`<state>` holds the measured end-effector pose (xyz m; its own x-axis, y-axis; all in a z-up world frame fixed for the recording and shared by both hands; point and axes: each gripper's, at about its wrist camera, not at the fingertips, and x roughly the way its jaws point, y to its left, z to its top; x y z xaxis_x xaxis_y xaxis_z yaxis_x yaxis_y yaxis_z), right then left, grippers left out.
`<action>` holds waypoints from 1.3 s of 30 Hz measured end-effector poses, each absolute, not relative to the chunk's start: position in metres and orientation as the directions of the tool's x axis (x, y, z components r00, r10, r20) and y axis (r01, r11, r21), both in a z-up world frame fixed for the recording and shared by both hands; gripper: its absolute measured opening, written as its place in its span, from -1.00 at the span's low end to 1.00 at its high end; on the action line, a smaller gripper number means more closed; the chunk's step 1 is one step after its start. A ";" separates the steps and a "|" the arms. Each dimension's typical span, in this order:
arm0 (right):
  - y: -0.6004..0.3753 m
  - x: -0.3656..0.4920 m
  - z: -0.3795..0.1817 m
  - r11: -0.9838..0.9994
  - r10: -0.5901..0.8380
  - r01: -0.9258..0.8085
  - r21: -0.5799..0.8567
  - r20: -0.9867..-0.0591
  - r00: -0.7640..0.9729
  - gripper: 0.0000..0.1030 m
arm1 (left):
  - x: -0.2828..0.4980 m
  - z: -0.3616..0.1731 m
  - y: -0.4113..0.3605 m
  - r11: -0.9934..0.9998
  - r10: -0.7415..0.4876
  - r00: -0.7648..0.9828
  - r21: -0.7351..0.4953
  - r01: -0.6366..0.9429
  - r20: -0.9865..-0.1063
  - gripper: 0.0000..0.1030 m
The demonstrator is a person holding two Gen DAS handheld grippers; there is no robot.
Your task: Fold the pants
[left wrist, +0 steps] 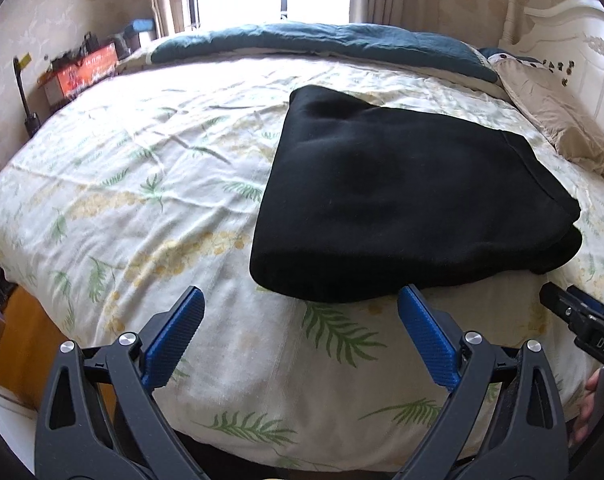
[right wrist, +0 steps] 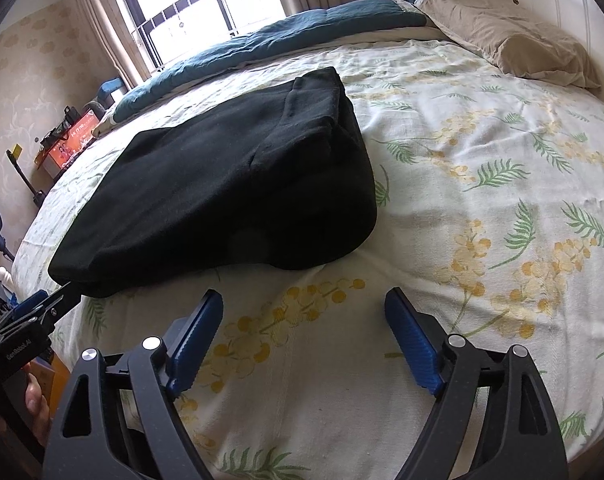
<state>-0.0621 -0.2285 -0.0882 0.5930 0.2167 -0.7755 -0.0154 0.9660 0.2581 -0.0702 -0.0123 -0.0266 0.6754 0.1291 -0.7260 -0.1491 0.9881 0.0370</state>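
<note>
The black pants (left wrist: 402,196) lie folded into a thick, compact stack on the floral bedsheet (left wrist: 141,184). They also show in the right wrist view (right wrist: 229,196), left of centre. My left gripper (left wrist: 299,312) is open and empty, hovering just short of the stack's near edge. My right gripper (right wrist: 304,312) is open and empty over the sheet, just right of the stack's near corner. The right gripper's tip shows at the right edge of the left wrist view (left wrist: 558,304); the left gripper's tip shows at the left edge of the right wrist view (right wrist: 57,304).
A teal blanket (left wrist: 318,40) lies along the far side of the bed. A beige pillow (right wrist: 510,48) sits by the white headboard (left wrist: 574,48). A cluttered bedside shelf (left wrist: 81,72) stands on the left, by the window (right wrist: 205,4). The bed's near edge drops to the wooden floor (left wrist: 29,344).
</note>
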 end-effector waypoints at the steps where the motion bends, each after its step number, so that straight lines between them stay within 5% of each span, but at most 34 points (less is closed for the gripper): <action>1: -0.228 -0.062 -0.088 0.967 0.215 -0.016 0.256 -0.776 0.593 0.60 | -0.071 -0.026 -0.014 0.988 0.139 0.681 0.051 -0.149 -0.719 0.89; 39: -0.222 -0.064 -0.089 0.974 0.195 -0.024 0.225 -0.782 0.592 0.64 | -0.062 -0.025 -0.020 0.997 0.067 0.688 0.016 -0.081 -0.722 0.89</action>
